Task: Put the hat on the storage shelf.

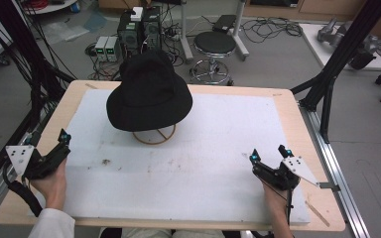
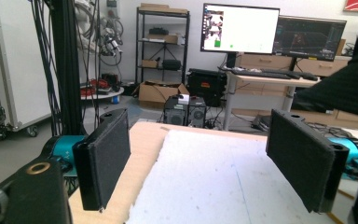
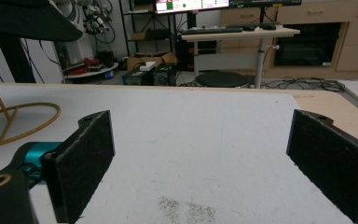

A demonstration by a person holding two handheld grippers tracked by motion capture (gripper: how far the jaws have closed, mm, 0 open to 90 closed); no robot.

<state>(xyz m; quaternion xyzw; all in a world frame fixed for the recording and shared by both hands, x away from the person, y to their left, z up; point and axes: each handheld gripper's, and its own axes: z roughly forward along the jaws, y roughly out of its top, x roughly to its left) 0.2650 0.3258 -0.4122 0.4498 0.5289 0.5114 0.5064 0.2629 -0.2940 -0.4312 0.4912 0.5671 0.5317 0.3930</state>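
A black bucket hat (image 1: 150,94) sits on a gold wire stand (image 1: 154,136) at the back left of the white foam mat (image 1: 203,148). My left gripper (image 1: 47,144) is held over the table's left edge, open, with nothing between its pads (image 2: 102,158); the hat's edge (image 2: 349,84) shows at the far right of the left gripper view. My right gripper (image 1: 268,154) is open near the front right of the mat, its jaws wide apart and empty. In the right gripper view the hat brim (image 3: 23,21) and the stand's ring (image 3: 18,121) lie to the left, well ahead of my right gripper (image 3: 205,163).
The mat covers most of a wooden table (image 1: 297,129). Brown specks (image 1: 105,161) dot the mat near the front. Black frame struts (image 1: 327,84) stand at the right and left. A stool (image 1: 214,47) and computer boxes (image 1: 139,29) are on the floor behind.
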